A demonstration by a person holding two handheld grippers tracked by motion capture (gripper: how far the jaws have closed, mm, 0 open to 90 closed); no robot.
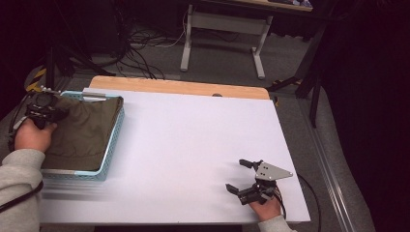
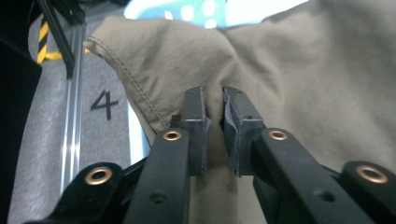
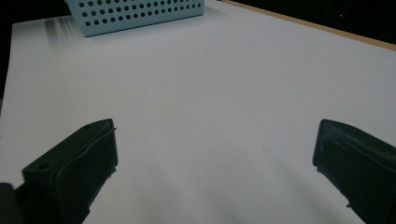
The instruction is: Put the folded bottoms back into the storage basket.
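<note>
- While the left gripper (image 2: 214,128) is clamped on a fold of the olive-green cloth (image 2: 289,70), its two jaws stand nearly together with the fabric pinched between the pads.
- In the high view the left gripper (image 1: 42,110) sits at the far left corner of the light-blue basket (image 1: 112,140), the person's left hand (image 1: 33,135) just behind it.
- The cloth (image 1: 82,130) lies in the basket, spread under and ahead of that gripper; a stitched hem edge is lifted up beyond the jaws.
- The right gripper (image 1: 242,176) is held low over the white table (image 1: 193,145), jaws spread wide, nothing between them.
- The basket (image 3: 135,14) is well ahead of the right gripper, far off to its left.
- Bare tabletop (image 3: 215,116) lies between its jaws.
</note>
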